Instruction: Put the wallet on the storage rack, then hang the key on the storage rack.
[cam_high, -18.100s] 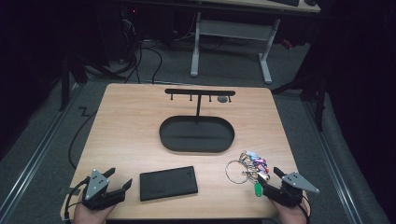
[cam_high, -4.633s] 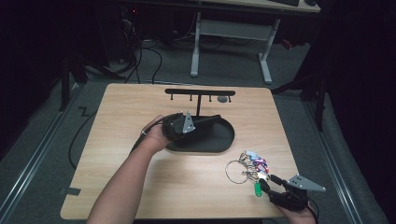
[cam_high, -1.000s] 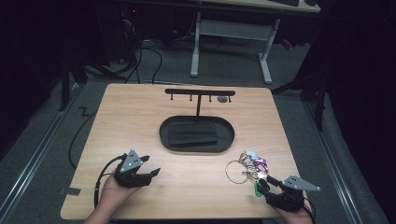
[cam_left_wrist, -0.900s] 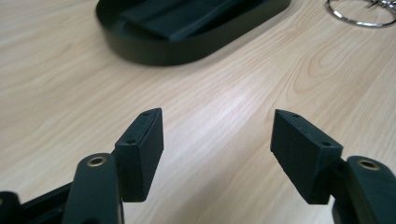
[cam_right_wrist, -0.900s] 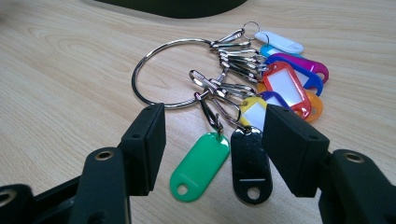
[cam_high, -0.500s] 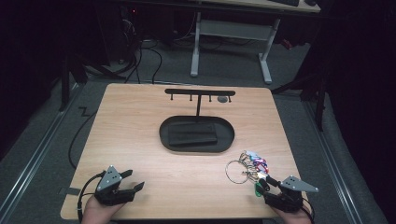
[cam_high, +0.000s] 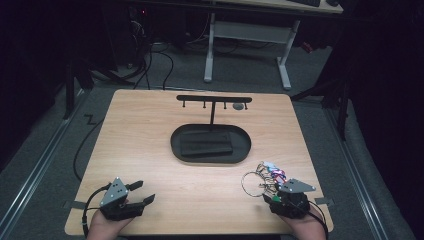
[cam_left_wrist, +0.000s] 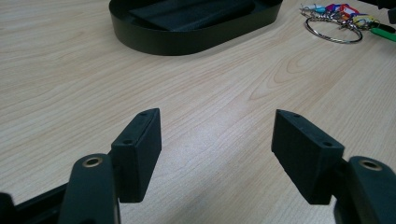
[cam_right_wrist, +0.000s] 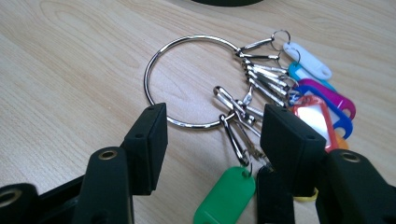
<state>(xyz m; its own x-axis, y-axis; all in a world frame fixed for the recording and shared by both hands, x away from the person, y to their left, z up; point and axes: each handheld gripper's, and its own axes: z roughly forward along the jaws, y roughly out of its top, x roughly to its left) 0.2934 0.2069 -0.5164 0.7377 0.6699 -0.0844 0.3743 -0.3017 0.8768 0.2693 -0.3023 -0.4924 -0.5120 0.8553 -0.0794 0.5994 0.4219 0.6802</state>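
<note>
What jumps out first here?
The key ring with its bright coloured tags at the table's near right, lying between the open jaws of the right gripper. Then the black oval tray at mid-table, holding a flat dark slab, with a T-shaped hook stand rising from its far side.

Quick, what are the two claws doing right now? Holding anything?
Left gripper: open, holding nothing, above bare table.
Right gripper: open, holding nothing, jaws on either side of the key ring.
</note>
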